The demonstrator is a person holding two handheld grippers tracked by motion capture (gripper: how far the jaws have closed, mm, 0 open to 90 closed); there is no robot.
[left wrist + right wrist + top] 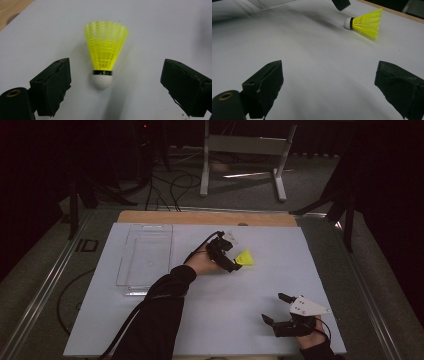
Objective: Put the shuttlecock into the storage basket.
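The yellow shuttlecock (105,53) is straddled by the released left tongs (231,256) at frame centre, ungrasped; the right tongs (280,309) are released, idle.

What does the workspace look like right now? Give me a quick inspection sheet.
Surface: white board on a wooden table, bare up front.
Job's things: yellow shuttlecock lying on its side, cork toward the left tongs.
Clutter: clear tray, apparently empty.
Grippers: left tongs open around the shuttlecock, not touching; right tongs open, apart, near the front edge.
Cables: one along the left sleeve; more on the floor.
Surroundings: dark room, metal stand behind.
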